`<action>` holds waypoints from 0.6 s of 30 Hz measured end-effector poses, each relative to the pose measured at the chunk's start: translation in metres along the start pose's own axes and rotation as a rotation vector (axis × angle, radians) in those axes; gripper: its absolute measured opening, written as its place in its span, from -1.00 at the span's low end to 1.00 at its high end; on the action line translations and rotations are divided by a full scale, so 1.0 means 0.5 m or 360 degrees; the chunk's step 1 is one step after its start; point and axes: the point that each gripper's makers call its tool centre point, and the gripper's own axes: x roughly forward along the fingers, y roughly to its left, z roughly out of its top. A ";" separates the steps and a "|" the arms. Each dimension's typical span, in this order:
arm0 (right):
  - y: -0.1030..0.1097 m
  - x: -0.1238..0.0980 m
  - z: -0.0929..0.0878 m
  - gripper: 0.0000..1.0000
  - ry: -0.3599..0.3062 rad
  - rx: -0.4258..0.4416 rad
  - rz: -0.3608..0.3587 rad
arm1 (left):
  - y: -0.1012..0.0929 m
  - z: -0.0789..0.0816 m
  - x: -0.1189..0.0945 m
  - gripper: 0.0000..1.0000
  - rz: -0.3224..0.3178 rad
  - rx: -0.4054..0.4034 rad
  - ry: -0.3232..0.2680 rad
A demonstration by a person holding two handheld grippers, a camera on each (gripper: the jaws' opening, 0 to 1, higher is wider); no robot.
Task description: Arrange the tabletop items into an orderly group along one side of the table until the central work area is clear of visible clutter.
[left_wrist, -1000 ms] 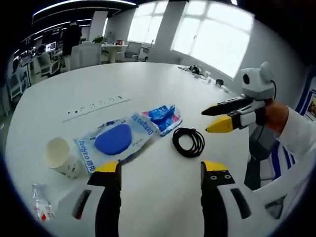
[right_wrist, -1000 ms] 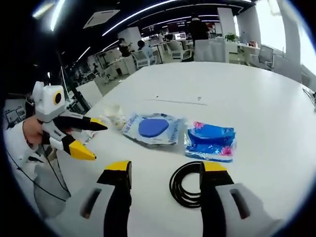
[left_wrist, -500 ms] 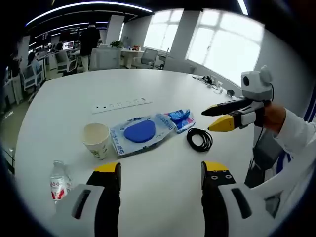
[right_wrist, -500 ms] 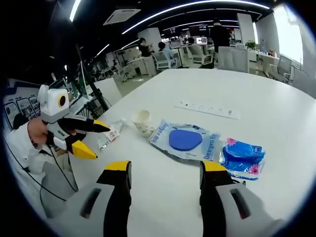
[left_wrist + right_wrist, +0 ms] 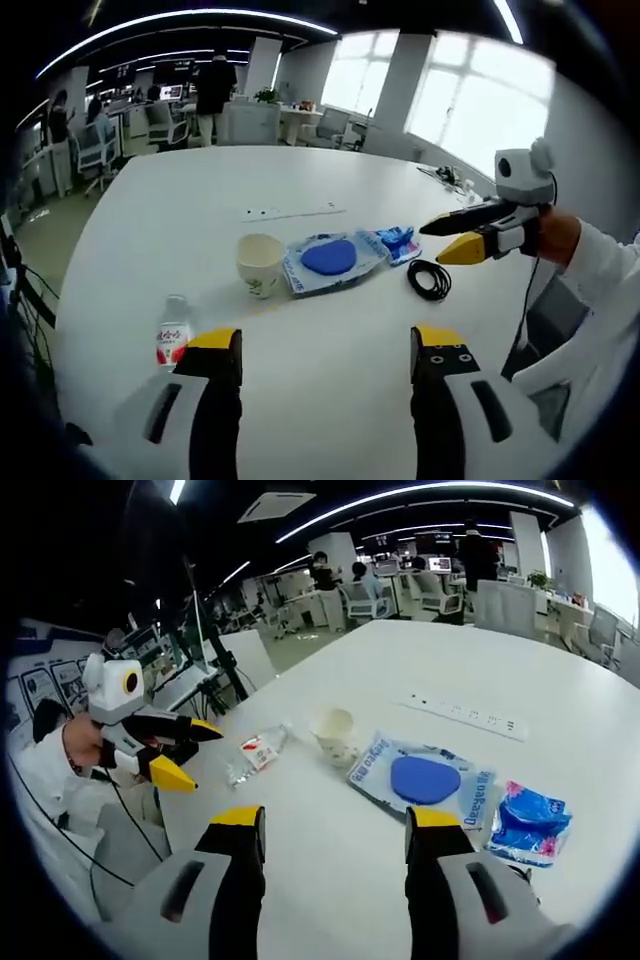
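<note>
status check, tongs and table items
Left tongs open, empty. Right tongs open, empty. Bottle, cup, blue pack, cable untouched mid-table. Nothing blocking.

Two raised views, shared white table [image 5: 330, 330]

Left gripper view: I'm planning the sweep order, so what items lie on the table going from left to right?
Water bottle → paper cup → clear packet with the blue pad → blue wipes pack → black cable coil.

Black jaws tipped in yellow are borne by each tool [image 5: 325, 345]; white sleeves [image 5: 610, 270] are worn; thin black cables are trailed.
</note>
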 end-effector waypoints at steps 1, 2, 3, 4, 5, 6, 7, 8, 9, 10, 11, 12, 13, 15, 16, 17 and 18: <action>0.007 0.005 0.001 0.11 0.0003 -0.0004 0.0014 | 0.004 -0.003 -0.006 0.39 0.0008 -0.0003 0.0002; 0.013 0.008 0.002 0.11 0.0001 -0.0009 0.0025 | 0.010 -0.006 -0.014 0.39 0.0018 -0.0002 0.0001; 0.017 0.012 0.003 0.11 0.0004 -0.0009 0.0033 | 0.015 -0.007 -0.019 0.40 0.0025 -0.0007 -0.0003; 0.024 0.018 0.003 0.11 0.0010 -0.0012 0.0048 | 0.024 -0.010 -0.027 0.40 0.0039 -0.0023 -0.0007; 0.028 0.022 0.003 0.12 0.0012 -0.0013 0.0059 | 0.029 -0.011 -0.033 0.40 0.0048 -0.0028 -0.0013; 0.034 0.029 0.002 0.11 0.0018 -0.0009 0.0074 | 0.038 -0.012 -0.040 0.40 0.0063 -0.0038 -0.0021; 0.038 0.033 0.002 0.12 0.0025 -0.0008 0.0084 | 0.041 -0.013 -0.043 0.40 0.0068 -0.0043 -0.0022; 0.044 0.037 0.002 0.12 0.0029 -0.0012 0.0091 | 0.050 -0.015 -0.051 0.40 0.0080 -0.0056 -0.0028; 0.047 0.041 0.002 0.11 0.0034 -0.0018 0.0095 | 0.054 -0.016 -0.055 0.40 0.0087 -0.0062 -0.0030; 0.055 0.047 0.002 0.11 0.0046 -0.0027 0.0107 | 0.062 -0.018 -0.062 0.40 0.0097 -0.0068 -0.0038; 0.059 0.051 0.004 0.11 0.0050 -0.0031 0.0114 | 0.068 -0.020 -0.066 0.40 0.0105 -0.0075 -0.0040; 0.065 0.058 0.007 0.12 0.0051 -0.0037 0.0126 | 0.074 -0.023 -0.070 0.40 0.0114 -0.0086 -0.0039; 0.068 0.063 0.009 0.11 0.0054 -0.0039 0.0133 | 0.083 -0.027 -0.075 0.40 0.0124 -0.0095 -0.0040; 0.080 0.076 0.014 0.11 0.0060 -0.0050 0.0152 | 0.098 -0.032 -0.085 0.40 0.0140 -0.0112 -0.0044; 0.086 0.084 0.016 0.11 0.0070 -0.0051 0.0165 | 0.103 -0.033 -0.088 0.40 0.0147 -0.0119 -0.0046; 0.092 0.091 0.017 0.11 0.0077 -0.0055 0.0175 | 0.113 -0.035 -0.094 0.40 0.0157 -0.0128 -0.0052; 0.097 0.098 0.018 0.11 0.0081 -0.0059 0.0186 | 0.119 -0.037 -0.097 0.40 0.0164 -0.0131 -0.0053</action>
